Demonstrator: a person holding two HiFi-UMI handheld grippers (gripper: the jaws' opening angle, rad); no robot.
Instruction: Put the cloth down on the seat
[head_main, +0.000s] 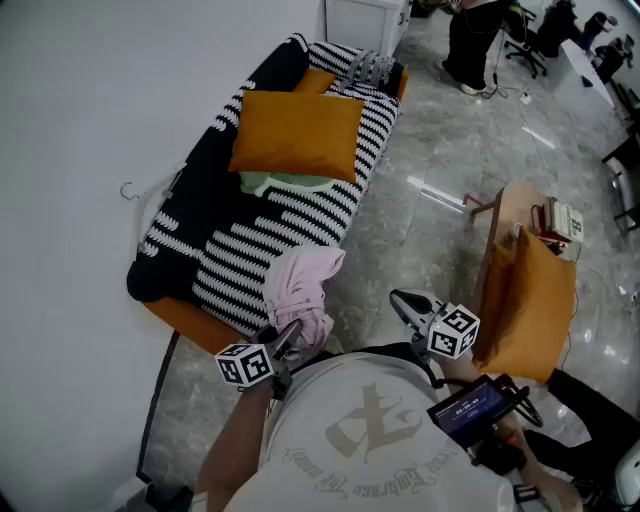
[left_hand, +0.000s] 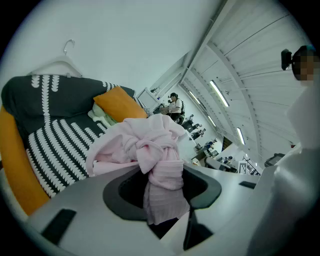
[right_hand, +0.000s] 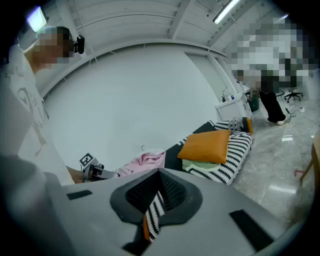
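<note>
A bunched pink cloth (head_main: 300, 288) hangs over the near end of the black-and-white striped sofa seat (head_main: 240, 255), right at its front edge. My left gripper (head_main: 289, 337) is shut on the cloth's lower end. In the left gripper view a knotted wad of the cloth (left_hand: 152, 150) runs down between the jaws of the left gripper (left_hand: 162, 202). My right gripper (head_main: 404, 302) is off to the right over the floor, pointing at the sofa. The right gripper (right_hand: 156, 212) is open by a narrow slit with nothing in it. The cloth (right_hand: 145, 161) also shows in that view.
An orange cushion (head_main: 297, 135) lies on a pale green fabric (head_main: 285, 182) farther along the sofa. A wire hanger (head_main: 135, 190) rests on the backrest. A small wooden table (head_main: 515, 200) and an orange cushion (head_main: 530, 300) stand on the marble floor at right. A person (head_main: 475, 40) stands at the far end.
</note>
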